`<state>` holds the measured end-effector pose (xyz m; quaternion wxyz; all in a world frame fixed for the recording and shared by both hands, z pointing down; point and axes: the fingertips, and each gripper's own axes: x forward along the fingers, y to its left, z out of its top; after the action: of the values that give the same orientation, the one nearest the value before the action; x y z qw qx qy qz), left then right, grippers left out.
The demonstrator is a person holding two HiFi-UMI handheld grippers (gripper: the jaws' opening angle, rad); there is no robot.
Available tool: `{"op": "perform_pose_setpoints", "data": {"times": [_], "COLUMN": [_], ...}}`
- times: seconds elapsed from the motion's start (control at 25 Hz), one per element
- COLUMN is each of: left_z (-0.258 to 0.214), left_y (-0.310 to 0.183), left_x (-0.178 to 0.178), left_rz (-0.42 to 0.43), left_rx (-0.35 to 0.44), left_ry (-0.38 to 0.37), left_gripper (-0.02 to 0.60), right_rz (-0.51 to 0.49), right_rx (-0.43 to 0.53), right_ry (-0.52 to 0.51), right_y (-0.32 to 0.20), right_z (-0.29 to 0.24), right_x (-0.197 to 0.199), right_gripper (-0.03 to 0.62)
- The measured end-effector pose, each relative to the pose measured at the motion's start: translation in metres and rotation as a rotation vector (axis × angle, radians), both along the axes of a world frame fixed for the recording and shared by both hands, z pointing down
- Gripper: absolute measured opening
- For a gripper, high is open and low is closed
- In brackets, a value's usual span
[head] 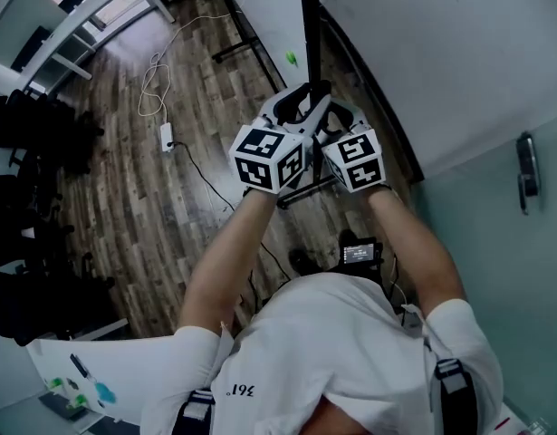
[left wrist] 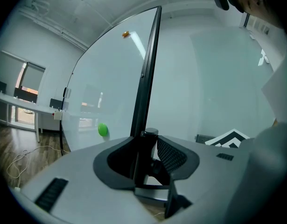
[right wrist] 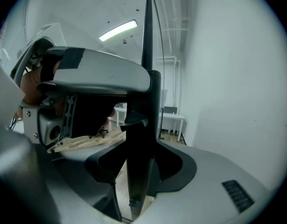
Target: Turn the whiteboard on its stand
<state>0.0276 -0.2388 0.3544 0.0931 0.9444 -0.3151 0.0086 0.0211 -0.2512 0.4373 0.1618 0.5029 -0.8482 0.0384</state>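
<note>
The black-framed white whiteboard (left wrist: 116, 73) stands edge-on between the open jaws of the left gripper (left wrist: 146, 158) and the right gripper (right wrist: 139, 169), neither clamping it.

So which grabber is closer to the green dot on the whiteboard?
Left. The left gripper sits at the black edge of the whiteboard, on the same side as the green magnet. The right gripper is at the same edge, just past it from the magnet.

One whiteboard (left wrist: 110, 87) carries two magnets: one green magnet (left wrist: 102, 129) and one orange magnet (left wrist: 126, 33). Two grippers are present, one left gripper (left wrist: 145, 158) and one right gripper (right wrist: 141, 168). The floor (head: 124, 207) holds one power strip (head: 167, 136) and one white cable (head: 151, 84).
</note>
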Motion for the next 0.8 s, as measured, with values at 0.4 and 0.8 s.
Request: {"op": "perform_pose_setpoints", "data": {"times": [0.4,0.8], "left_z": [0.003,0.002], "left_y": [-0.006,-0.043], "left_x": [-0.001,-0.018], "left_rz": [0.005,-0.062], "left_rx": [0.004,-0.011], "left_ry": [0.022,0.075], "left_gripper": [0.156,0.153], "right_rz": [-0.008,-0.072], "right_rx": [0.005,-0.005], "right_ry": [-0.017,-0.012], "right_y": [-0.006,-0.045], "right_z": [0.003,0.002], "right_x": [-0.001,-0.018], "right_gripper": [0.204,0.202]}}
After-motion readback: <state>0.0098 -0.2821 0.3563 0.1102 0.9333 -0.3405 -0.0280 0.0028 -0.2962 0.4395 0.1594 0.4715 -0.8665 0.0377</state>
